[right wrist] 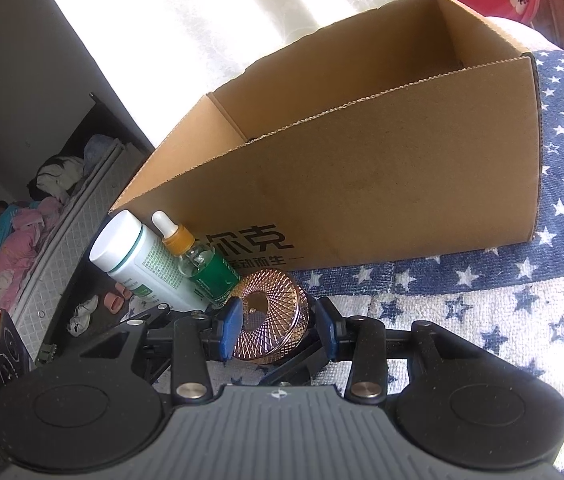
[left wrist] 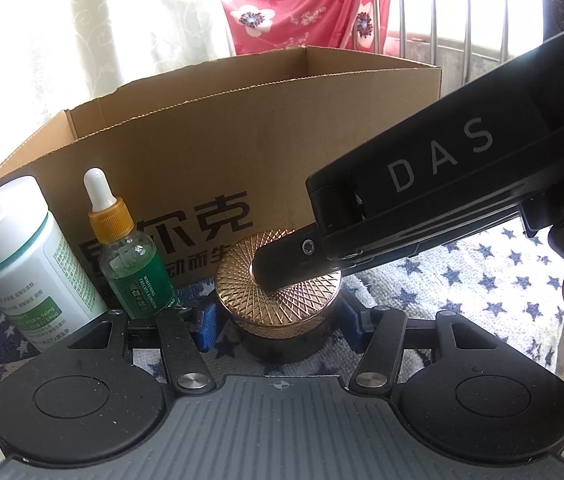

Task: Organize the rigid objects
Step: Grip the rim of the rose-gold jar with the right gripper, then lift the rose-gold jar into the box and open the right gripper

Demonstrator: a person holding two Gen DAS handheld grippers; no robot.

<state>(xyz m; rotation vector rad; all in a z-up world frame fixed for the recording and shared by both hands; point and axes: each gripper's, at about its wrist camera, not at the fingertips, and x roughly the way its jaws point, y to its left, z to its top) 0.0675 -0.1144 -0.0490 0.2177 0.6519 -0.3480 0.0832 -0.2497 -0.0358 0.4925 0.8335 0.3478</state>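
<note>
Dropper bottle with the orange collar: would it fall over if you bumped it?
Probably yes: the dropper bottle is tall and narrow with a long white bulb, so a nudge near the top could tip it. Its clear shoulder looks like glass, so it is likely slippery and breakable.

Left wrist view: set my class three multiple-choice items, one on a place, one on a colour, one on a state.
1. The dropper bottle stands: A in the box; B between the white bottle and the jar; C on the jar.
2. The jar's lid is: A gold; B blue; C white.
3. The box's top is: A taped; B open; C folded shut.
Key: B, flanked by both; A, it shines gold; B, inner walls show.
</note>
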